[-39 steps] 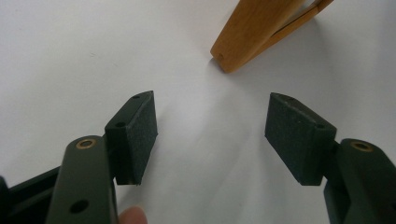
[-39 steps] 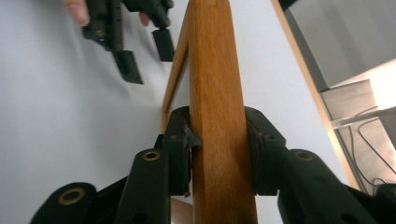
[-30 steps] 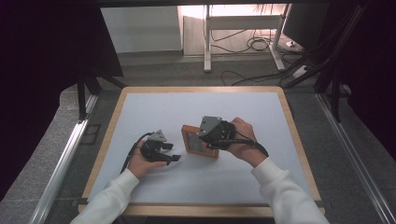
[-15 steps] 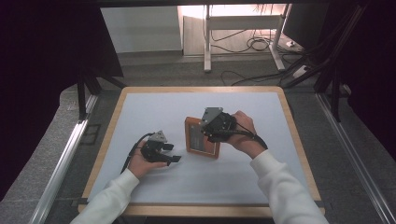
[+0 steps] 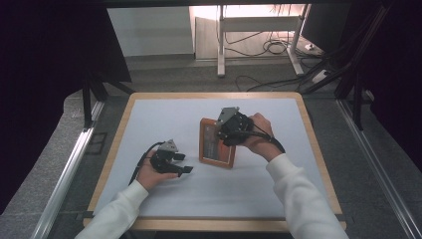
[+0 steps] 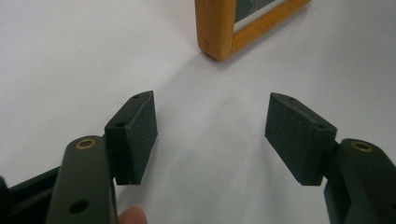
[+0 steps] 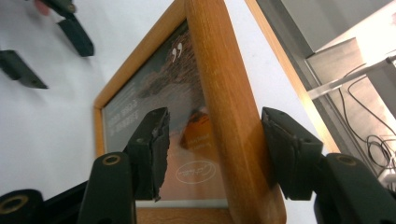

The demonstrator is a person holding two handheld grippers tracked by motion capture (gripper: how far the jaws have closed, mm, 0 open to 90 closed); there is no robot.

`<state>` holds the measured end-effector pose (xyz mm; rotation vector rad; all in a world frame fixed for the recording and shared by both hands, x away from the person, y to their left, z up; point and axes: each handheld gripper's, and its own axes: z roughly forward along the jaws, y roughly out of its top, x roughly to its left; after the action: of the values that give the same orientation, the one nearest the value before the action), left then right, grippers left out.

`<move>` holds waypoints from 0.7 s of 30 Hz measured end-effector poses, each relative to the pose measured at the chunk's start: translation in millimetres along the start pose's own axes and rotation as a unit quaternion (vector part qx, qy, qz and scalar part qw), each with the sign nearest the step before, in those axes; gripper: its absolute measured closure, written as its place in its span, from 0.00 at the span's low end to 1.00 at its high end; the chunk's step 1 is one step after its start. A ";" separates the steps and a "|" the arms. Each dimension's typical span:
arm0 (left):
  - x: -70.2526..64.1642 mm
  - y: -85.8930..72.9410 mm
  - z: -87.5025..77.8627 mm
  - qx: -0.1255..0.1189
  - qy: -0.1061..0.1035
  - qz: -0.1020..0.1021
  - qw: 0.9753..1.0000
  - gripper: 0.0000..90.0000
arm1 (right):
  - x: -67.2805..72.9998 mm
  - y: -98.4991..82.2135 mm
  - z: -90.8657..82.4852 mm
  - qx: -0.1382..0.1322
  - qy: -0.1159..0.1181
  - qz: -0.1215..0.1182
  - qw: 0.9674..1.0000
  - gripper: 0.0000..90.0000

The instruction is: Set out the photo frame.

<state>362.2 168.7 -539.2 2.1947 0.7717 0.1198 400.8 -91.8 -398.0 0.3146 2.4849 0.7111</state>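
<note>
- The table (image 5: pixel 149 119) has a pale white top edged with a light wooden border, and dark grey floor lies around it.
- Behind the table stand a white wall panel, a white desk frame (image 5: pixel 221 40) with loose cables (image 5: pixel 268 47) on the floor under it, and a dark monitor (image 5: pixel 326 25) at the far right.
- A picture frame (image 5: pixel 211 149) sits near the table's middle: rounded orange-brown wood around a glazed print in grey and orange tones with white lettering.
- The right tongs (image 7: pixel 212 154) straddle one side rail of the frame, one jaw against the rail's outer side, the other over the glass; the jaws are parted and not pressed tight.
- The left tongs (image 6: pixel 210 135) rest low over bare table, jaws wide apart, a frame corner just ahead of them.
</note>
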 end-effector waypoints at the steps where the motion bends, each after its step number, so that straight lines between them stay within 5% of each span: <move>1: 0.0 0.0 -0.1 0.001 0.000 0.001 1.000 0.37 | -1.4 -0.4 1.0 0.002 -0.001 0.003 1.000 0.48; 13: -1.5 -0.2 1.4 -0.001 0.002 0.002 1.000 0.37 | -13.4 -4.5 11.2 0.007 -0.009 0.022 1.000 0.40; 21: -1.9 0.1 0.6 -0.001 0.007 0.003 1.000 0.37 | -3.0 -9.6 -10.9 -0.037 -0.022 0.055 0.998 0.29</move>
<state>360.9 167.2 -539.2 2.1961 0.7717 0.1388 396.5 -105.5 -394.2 0.4367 2.4088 0.8292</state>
